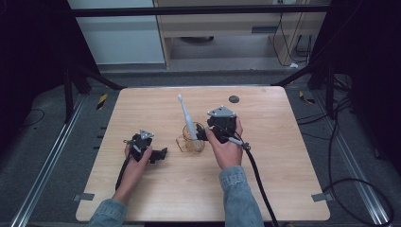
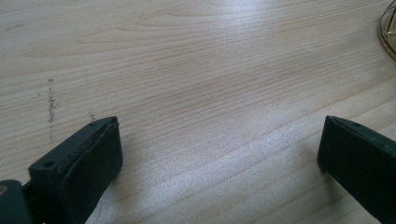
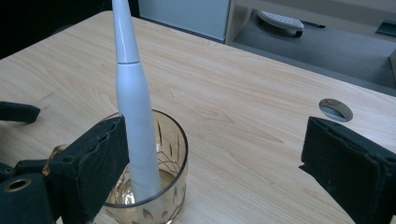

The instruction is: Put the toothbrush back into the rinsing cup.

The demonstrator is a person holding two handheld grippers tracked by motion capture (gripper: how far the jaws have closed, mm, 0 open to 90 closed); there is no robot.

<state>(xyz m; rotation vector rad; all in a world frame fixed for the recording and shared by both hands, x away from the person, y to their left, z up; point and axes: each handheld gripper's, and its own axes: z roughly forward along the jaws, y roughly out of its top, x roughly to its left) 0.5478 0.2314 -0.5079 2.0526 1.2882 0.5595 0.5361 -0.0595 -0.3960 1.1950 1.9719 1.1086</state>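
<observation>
A white electric toothbrush (image 1: 186, 117) stands tilted in an amber patterned glass (image 1: 192, 139) near the middle of the wooden table (image 1: 274, 179). My right gripper (image 1: 202, 135) is at the glass's right side, open. In the right gripper view, the toothbrush (image 3: 135, 102) rises out of the glass (image 3: 173, 182) just behind one jaw, and my right gripper (image 3: 215, 140) has only bare table between its pads. My left gripper (image 1: 161, 154) rests low on the table left of the glass, open. In the left gripper view, my left gripper (image 2: 219, 144) holds nothing, and the glass's edge (image 2: 388, 32) shows at the top right.
A round dark grommet hole (image 1: 233, 99) sits near the table's far edge, also seen as the hole (image 3: 335, 109) in the right gripper view. A black cable (image 1: 257, 179) trails from the right gripper toward the front edge. Dark frame poles and cabinets stand beyond the table.
</observation>
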